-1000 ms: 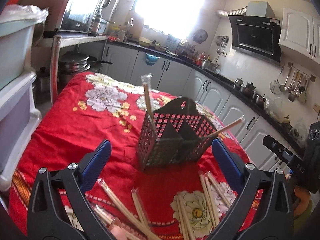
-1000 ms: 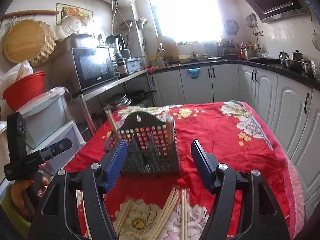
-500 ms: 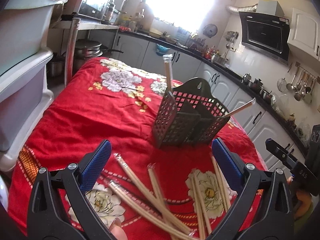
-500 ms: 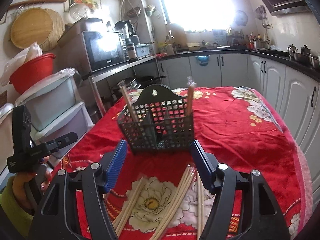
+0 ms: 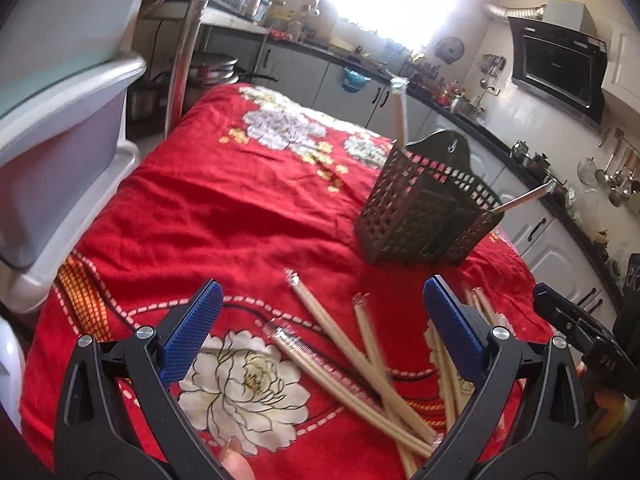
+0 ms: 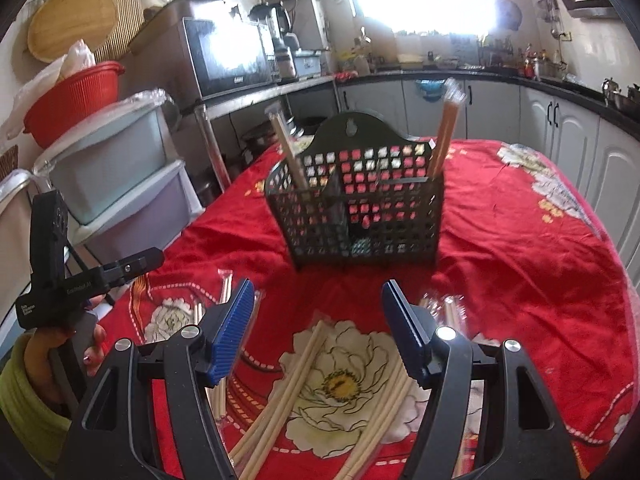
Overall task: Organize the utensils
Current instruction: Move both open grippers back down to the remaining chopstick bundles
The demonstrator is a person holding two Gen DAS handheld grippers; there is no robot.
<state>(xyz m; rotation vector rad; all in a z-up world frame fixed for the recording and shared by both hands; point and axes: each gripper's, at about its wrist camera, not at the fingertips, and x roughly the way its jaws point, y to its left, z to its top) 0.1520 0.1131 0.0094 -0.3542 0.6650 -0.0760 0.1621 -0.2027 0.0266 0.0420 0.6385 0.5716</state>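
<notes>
Left wrist view: my left gripper (image 5: 320,320) gapes empty at lower centre over wrapped chopsticks (image 5: 352,364) strewn on the red-clothed worktop (image 5: 224,208); utensil basket (image 5: 428,216) right of centre. Right wrist view: my right gripper (image 6: 318,328) likewise wide and empty above chopsticks (image 6: 280,404); basket (image 6: 356,208) at centre holds two wrapped pairs upright.

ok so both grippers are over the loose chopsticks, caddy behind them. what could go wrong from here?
1. The wrapped chopsticks lie crossed and overlapping, so the open left gripper could pinch more than one pair, or lever a neighbour aside.
2. The right gripper hangs over a tight fan of pairs and may catch several.
3. The black caddy looks light and already holds two leaning pairs; a clumsy insertion could tip it on the soft red cloth.
</notes>
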